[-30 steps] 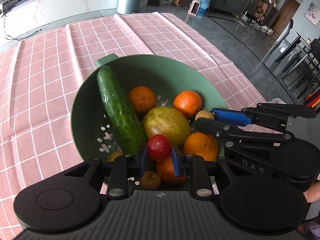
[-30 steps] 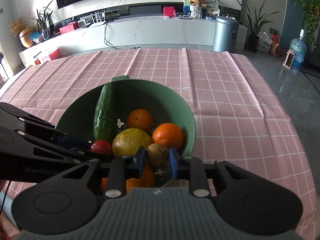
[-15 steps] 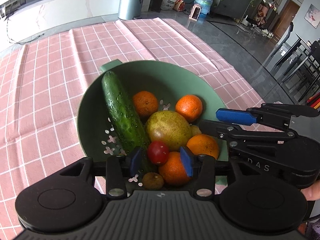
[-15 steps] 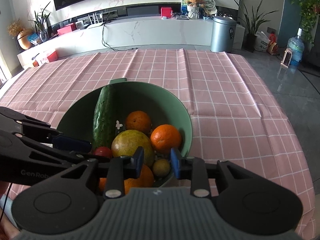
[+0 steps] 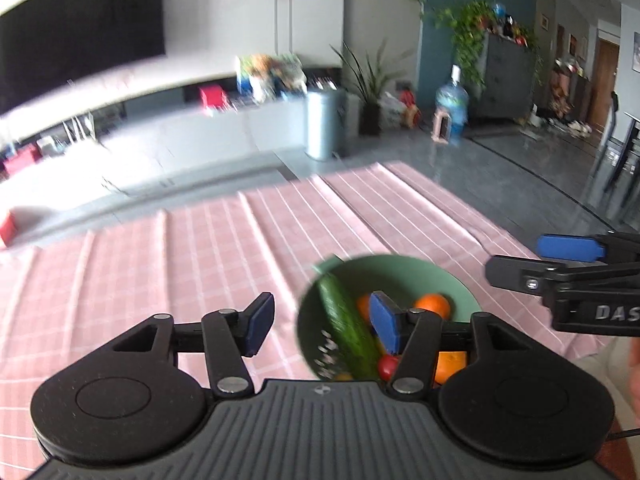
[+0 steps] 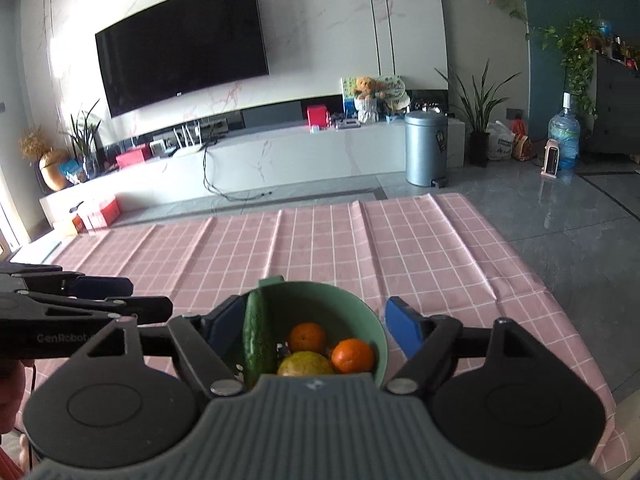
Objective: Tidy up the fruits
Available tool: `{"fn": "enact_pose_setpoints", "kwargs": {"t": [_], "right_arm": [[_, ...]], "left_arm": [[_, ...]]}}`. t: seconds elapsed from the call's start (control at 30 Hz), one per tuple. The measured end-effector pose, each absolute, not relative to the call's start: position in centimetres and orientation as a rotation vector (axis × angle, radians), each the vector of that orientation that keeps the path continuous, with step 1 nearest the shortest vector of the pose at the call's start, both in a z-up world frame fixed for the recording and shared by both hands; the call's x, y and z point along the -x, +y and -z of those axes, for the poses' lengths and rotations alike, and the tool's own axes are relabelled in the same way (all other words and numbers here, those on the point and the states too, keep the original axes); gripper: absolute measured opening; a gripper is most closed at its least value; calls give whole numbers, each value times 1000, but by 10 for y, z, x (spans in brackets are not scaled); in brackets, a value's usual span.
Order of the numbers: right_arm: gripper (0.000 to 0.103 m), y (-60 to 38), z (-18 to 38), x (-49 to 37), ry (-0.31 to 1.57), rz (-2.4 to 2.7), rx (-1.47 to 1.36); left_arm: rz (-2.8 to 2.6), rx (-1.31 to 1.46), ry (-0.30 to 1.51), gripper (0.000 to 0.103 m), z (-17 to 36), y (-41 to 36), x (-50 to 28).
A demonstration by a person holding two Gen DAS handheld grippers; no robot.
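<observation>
A green bowl (image 5: 400,268) (image 6: 360,308) on the pink checked tablecloth holds a cucumber (image 5: 346,320) (image 6: 258,336), several oranges (image 6: 352,356), a yellow-green pear (image 6: 306,364) and a small red fruit (image 5: 388,365). My left gripper (image 5: 322,326) is open and empty, raised above and left of the bowl. My right gripper (image 6: 310,326) is open and empty, raised above the bowl's near side. The right gripper shows at the right of the left wrist view (image 5: 568,264). The left gripper shows at the left of the right wrist view (image 6: 88,300).
The pink checked tablecloth (image 6: 400,248) stretches beyond the bowl to the table's far edge. Past it are a white TV console (image 6: 280,160), a grey bin (image 6: 426,148) and a water bottle (image 6: 564,136) on the floor.
Both grippers let go of their small fruits into the bowl, opened wide and pulled up and back. The left view swung left and blurred.
</observation>
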State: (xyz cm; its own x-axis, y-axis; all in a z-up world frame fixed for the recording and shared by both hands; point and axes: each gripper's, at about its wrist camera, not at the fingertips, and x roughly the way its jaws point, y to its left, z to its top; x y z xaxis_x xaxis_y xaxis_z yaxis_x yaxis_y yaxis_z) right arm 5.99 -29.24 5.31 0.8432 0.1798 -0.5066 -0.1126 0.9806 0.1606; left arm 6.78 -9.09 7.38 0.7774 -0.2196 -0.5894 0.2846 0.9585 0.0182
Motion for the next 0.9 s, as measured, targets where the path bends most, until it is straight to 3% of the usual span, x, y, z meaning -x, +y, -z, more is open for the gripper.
{"fn": "enact_pose_setpoints", "kwargs": {"t": [0.13, 0.23, 0.37, 0.47, 0.9], "right_arm": [[83, -280, -65, -28, 480, -138, -153], [86, -269, -67, -6, 450, -136, -156], [88, -252, -65, 18, 453, -131, -152], [95, -241, -60, 32, 444, -146, -132], [95, -228, -13, 44, 508, -79, 18]], "left_arm": [[204, -137, 515, 84, -90, -79, -42], [159, -143, 481, 88, -95, -73, -26], [68, -159, 465, 90, -93, -68, -13], [42, -195, 468, 91, -88, -68, -4], [56, -158, 673, 92, -35, -69, 4]]}}
